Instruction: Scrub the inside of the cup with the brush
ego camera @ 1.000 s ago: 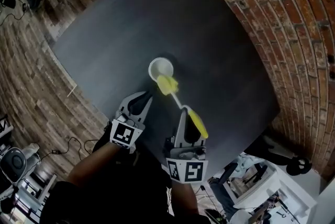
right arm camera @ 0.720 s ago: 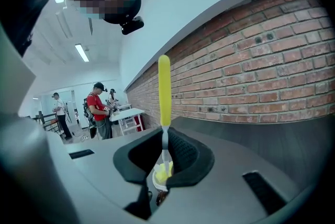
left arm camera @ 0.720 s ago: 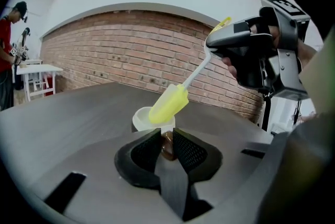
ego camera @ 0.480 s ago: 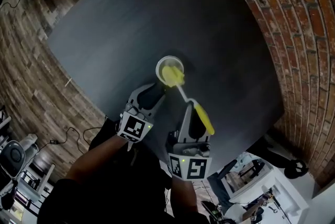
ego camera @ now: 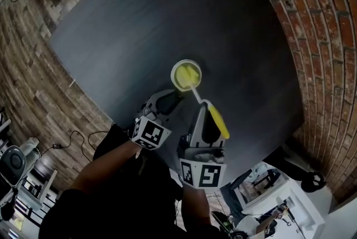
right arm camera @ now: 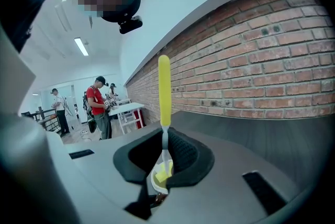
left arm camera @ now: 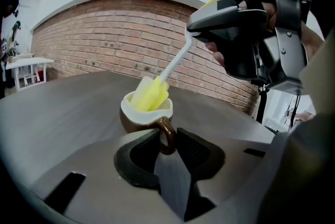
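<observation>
A brown cup with a white inside stands on the dark table. The brush's yellow sponge head sits inside it. My right gripper is shut on the brush's thin white stem, and its yellow handle rises above the jaws. In the right gripper view the cup shows just below the jaws. My left gripper is open, with the cup's brown handle between its jaws. In the head view the left gripper is at the cup's near side.
The table's near edge runs just behind both grippers. A brick wall borders the right side. Wood flooring and cables lie to the left. In the right gripper view, people stand far off by white tables.
The brush head went from the cup's rim down into the cup. My left gripper opened and moved forward, so its jaws now flank the cup's handle.
</observation>
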`<state>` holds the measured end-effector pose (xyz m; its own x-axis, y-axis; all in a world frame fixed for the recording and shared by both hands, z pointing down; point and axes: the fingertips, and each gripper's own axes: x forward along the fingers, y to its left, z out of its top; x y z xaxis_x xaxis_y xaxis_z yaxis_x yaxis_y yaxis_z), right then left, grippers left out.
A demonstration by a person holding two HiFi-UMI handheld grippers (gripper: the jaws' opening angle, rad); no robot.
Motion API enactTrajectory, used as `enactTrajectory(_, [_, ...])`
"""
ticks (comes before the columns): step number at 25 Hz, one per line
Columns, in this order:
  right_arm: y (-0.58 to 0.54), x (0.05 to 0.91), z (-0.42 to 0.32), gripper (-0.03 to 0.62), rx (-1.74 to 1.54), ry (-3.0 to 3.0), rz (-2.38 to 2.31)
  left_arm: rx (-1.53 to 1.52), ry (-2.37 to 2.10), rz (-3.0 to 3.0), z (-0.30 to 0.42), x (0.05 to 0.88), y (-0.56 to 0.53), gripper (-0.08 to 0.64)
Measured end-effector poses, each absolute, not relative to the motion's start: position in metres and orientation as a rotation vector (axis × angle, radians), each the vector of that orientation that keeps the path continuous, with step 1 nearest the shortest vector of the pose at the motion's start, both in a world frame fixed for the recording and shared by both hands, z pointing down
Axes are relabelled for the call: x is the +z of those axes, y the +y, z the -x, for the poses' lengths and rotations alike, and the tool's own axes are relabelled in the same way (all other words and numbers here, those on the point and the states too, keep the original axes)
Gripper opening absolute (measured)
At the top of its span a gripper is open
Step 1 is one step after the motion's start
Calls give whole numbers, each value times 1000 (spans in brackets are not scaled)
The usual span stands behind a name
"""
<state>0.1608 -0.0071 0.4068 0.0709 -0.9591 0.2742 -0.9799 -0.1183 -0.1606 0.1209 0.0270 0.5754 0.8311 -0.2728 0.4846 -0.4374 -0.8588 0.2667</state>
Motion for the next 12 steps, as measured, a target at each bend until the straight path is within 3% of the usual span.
enactTrajectory(1, [-8,408,-160,49,486,-2043,-2245,624,-532,-2645,-119,575,27,103])
enactTrajectory(5, [-11,408,-159,49,479,-2050,-2227,643,-542,-2654,-109,575,22,78])
enactTrajectory(12, [-17,417,-151,51,557,-2078,-2216,680,-471,-2700,-100,575,16,74])
